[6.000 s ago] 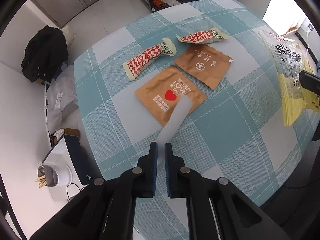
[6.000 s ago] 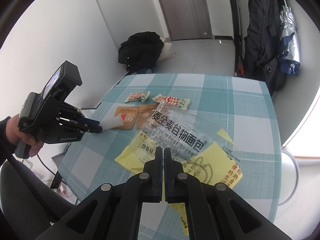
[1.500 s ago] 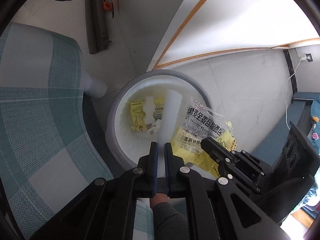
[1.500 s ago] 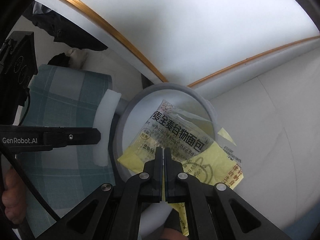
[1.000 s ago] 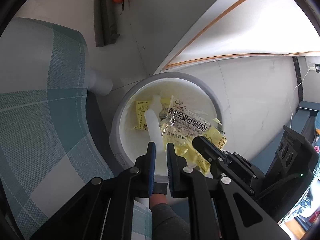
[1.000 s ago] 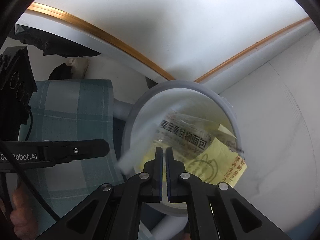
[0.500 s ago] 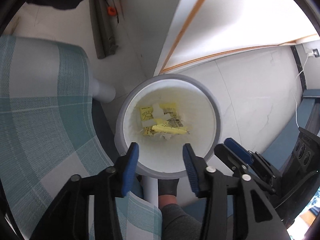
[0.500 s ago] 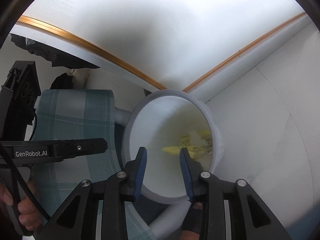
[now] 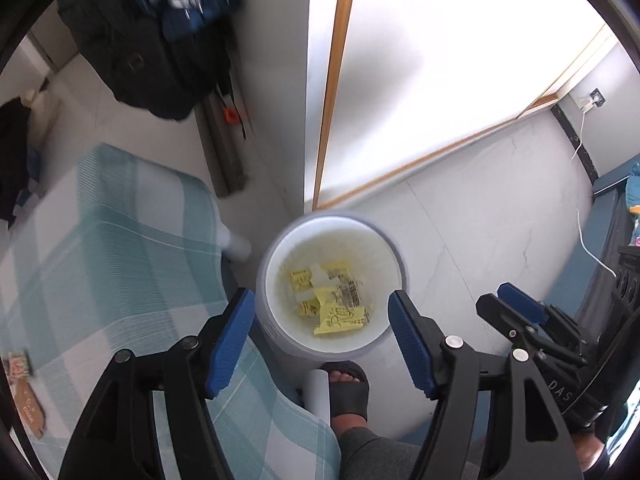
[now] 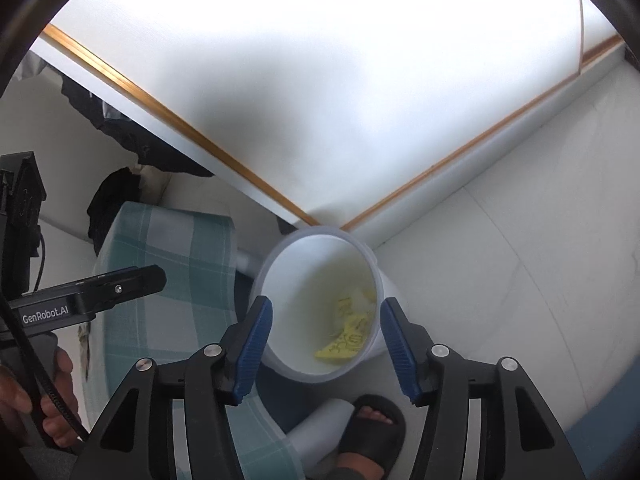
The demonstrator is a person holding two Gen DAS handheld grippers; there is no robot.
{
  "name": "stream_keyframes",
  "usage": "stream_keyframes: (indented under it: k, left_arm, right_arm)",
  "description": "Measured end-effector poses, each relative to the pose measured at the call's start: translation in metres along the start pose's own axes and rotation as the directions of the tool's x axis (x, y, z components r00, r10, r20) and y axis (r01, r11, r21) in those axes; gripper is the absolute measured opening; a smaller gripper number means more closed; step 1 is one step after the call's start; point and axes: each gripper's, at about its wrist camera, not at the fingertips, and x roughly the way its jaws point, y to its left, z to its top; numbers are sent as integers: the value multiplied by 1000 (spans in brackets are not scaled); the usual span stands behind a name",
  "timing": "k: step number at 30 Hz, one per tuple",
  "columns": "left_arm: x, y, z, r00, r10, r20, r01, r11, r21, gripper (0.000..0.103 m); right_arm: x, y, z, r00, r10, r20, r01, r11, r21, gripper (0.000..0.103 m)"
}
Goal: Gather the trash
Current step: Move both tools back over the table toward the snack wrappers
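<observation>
A round white bin (image 9: 394, 252) stands on the floor beside the table; it also shows in the right wrist view (image 10: 308, 264). Yellow bread bags (image 9: 338, 314) and white pieces lie at its bottom, and the bags show in the right wrist view (image 10: 348, 340) too. My left gripper (image 9: 322, 336) is open and empty above the bin. My right gripper (image 10: 326, 338) is open and empty above the bin as well; it shows at the right of the left wrist view (image 9: 516, 308). Brown and red-white wrappers (image 9: 24, 392) lie on the table at the far left.
The table with its teal checked cloth (image 9: 100, 256) is to the left of the bin. The person's foot in a black slipper (image 9: 346, 386) stands next to the bin by a white table leg (image 9: 318, 394). Dark bags (image 9: 160, 40) hang by the wall.
Both grippers opened over the bin and let go: the white strip and the yellow bread bag dropped in. Both grippers have since risen a little, jaws wider.
</observation>
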Motion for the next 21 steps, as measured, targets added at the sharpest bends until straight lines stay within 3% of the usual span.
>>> stream_keyframes:
  k: [4, 7, 13, 18, 21]
  left_arm:
    - [-42, 3, -7, 993, 12, 118, -11, 1000, -6, 68]
    - [-70, 15, -16, 979, 26, 200, -20, 999, -33, 81]
    - [-118, 45, -35, 945, 69, 319, -44, 995, -86, 82]
    - [-150, 70, -60, 902, 105, 420, -66, 992, -107, 83]
    - [-164, 88, -73, 884, 118, 452, -62, 989, -136, 83]
  right_arm:
    - [-33, 18, 7, 998, -17, 68, 19, 999, -43, 57]
    - [-58, 36, 11, 992, -37, 122, 49, 995, -92, 63]
    - [-102, 76, 11, 974, -30, 223, 69, 983, -168, 71]
    - [-131, 113, 5, 953, -8, 302, 76, 974, -214, 79]
    - [-142, 136, 4, 945, 4, 326, 85, 962, -260, 79]
